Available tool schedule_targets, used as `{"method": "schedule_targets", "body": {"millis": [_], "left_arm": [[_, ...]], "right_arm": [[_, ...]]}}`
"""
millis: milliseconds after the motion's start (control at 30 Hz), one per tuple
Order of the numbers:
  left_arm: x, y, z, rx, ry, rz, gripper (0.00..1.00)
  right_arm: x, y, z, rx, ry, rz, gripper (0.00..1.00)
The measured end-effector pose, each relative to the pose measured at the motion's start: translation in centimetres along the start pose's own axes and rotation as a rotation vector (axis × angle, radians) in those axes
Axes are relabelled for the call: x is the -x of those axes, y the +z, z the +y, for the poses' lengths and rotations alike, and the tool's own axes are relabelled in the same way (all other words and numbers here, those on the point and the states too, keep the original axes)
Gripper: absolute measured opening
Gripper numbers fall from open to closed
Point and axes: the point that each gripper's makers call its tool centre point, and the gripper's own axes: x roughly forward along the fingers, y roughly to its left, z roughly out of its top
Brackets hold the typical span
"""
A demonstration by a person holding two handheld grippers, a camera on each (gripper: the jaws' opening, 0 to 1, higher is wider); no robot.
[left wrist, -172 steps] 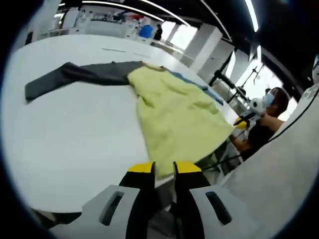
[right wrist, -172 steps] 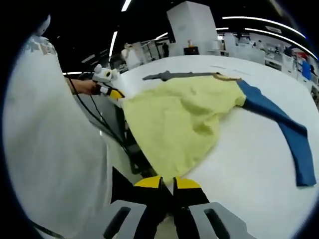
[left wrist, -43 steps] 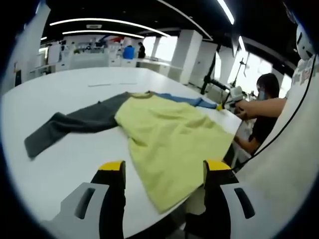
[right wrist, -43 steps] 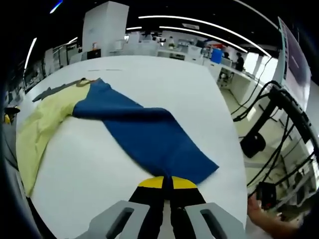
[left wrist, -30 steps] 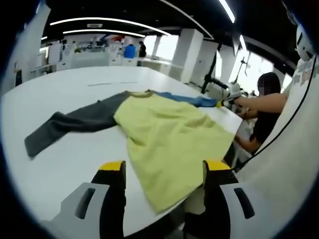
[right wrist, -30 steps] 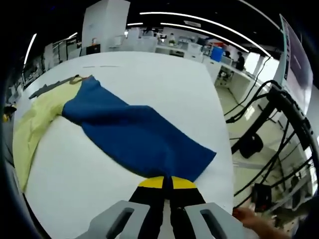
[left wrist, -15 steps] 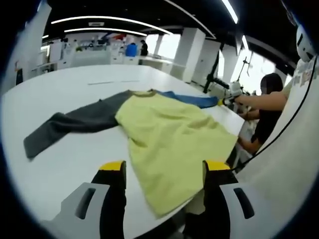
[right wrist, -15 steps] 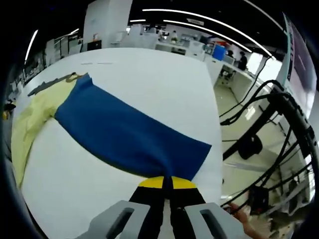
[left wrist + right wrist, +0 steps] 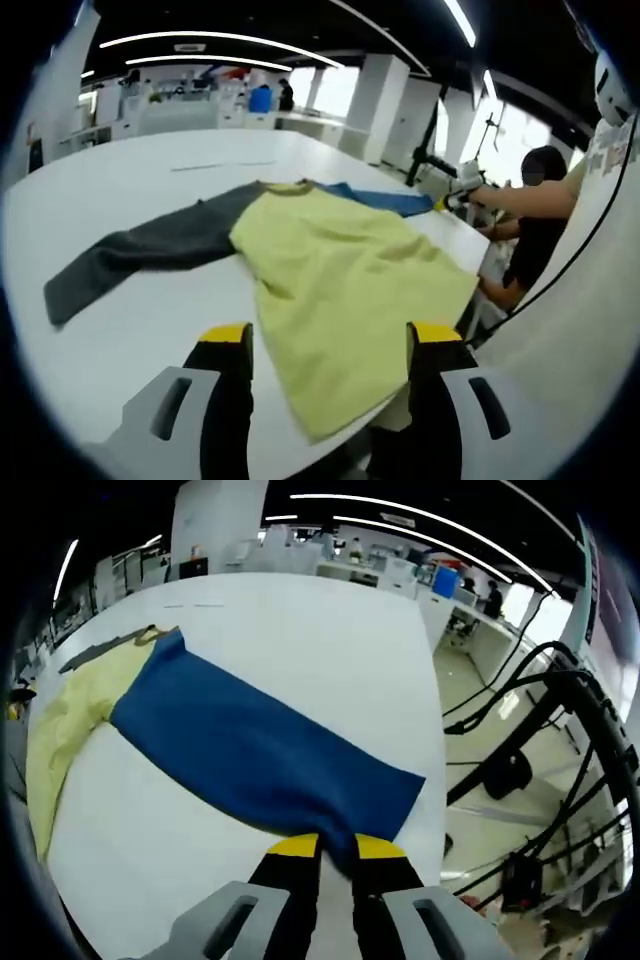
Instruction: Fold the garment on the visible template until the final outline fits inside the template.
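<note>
The garment (image 9: 340, 260) lies unfolded at the desk (image 9: 150, 310) edge; left hand-held gripper (image 9: 330, 335) spread, right hand-held gripper (image 9: 336, 846) barely parted around the blue sleeve (image 9: 260, 755).

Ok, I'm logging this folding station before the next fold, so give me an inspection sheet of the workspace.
Surface: white table, bare around the garment; no template outline discernible.
Job's things: garment spread flat, yellow body, grey sleeve, blue sleeve.
Clutter: nothing seen.
Grippers: left gripper open above the yellow hem; right gripper slightly parted at the blue cuff.
Cables: black cables beside the table.
Surroundings: open workshop, person behind.
</note>
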Motion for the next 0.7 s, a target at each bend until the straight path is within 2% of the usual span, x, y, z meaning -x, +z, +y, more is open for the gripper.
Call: {"method": "schedule_targets", "body": {"millis": [233, 367, 467, 533, 700], "left_arm": [[0.0, 0.1, -0.1, -0.002, -0.003, -0.004, 0.59], [0.0, 0.3, -0.3, -0.010, -0.007, -0.005, 0.59], [0.1, 0.2, -0.3, -0.018, -0.005, -0.003, 0.58], [0.2, 0.2, -0.2, -0.015, -0.002, -0.004, 0.58], [0.3, 0.1, -0.2, -0.011, 0.003, -0.003, 0.58]], "right_arm": [[0.7, 0.1, 0.6, -0.063, 0.039, -0.054, 0.21], [1.4, 0.8, 0.6, -0.119, 0.042, -0.101, 0.22], [1.9, 1.2, 0.1, -0.144, 0.029, -0.126, 0.24], [2.0, 1.5, -0.6, -0.208, 0.006, -0.154, 0.25], [1.6, 0.9, -1.7, -0.282, -0.050, -0.129, 0.27]]}}
